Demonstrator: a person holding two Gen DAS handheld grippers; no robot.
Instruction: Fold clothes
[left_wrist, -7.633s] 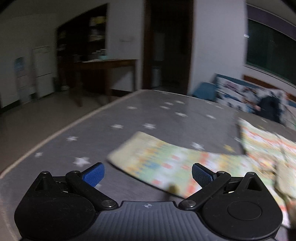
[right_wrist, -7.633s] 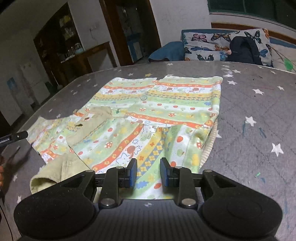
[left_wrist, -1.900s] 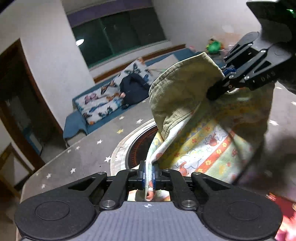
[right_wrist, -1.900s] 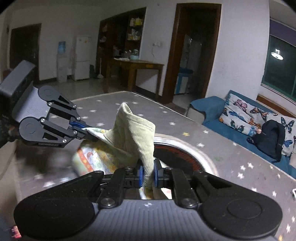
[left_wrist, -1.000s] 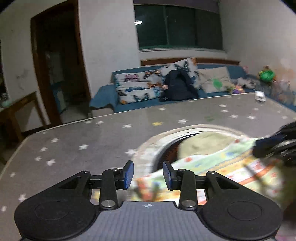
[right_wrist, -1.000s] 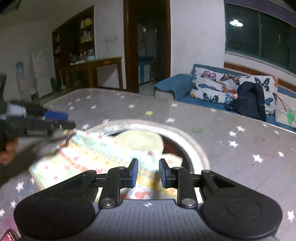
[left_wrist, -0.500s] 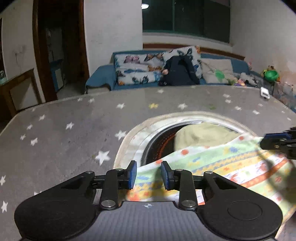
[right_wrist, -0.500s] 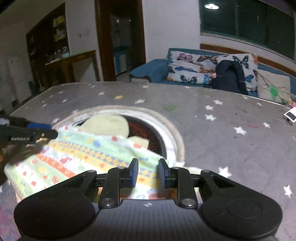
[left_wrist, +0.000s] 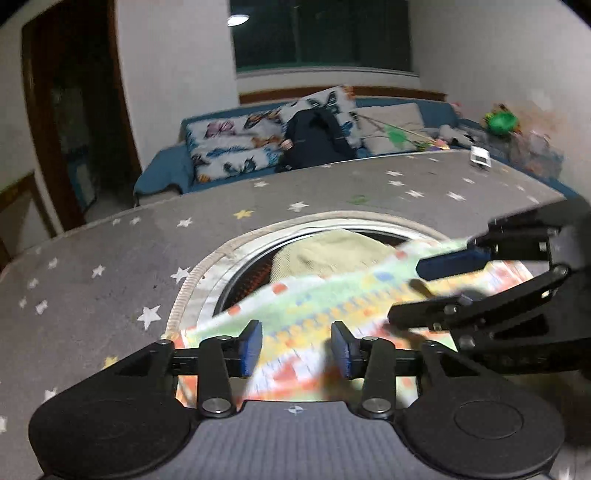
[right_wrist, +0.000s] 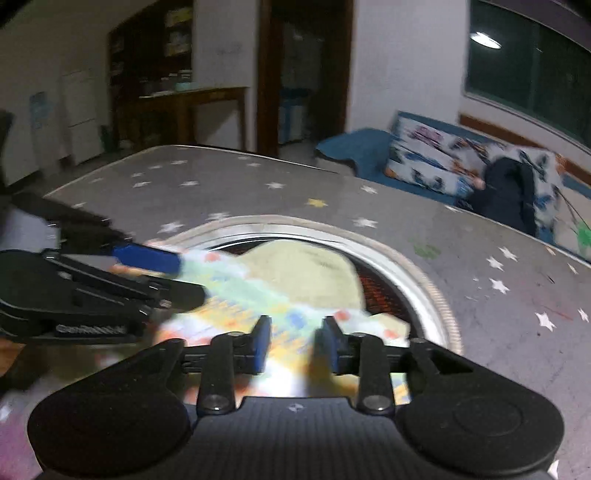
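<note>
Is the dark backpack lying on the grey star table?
No, the backpack sits on the blue sofa behind the table.

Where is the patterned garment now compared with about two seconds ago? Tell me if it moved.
Yes. The patterned garment was held up in both grippers; it now lies low, draped over the round opening in the star-print table cover.

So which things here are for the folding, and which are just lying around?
For the folding:
- patterned garment, lying on the table
- left gripper, jaws opening, garment beneath them
- right gripper, jaws opening too

Just lying around:
- starry tablecloth
- dark backpack
- butterfly cushions
- green toy
</note>
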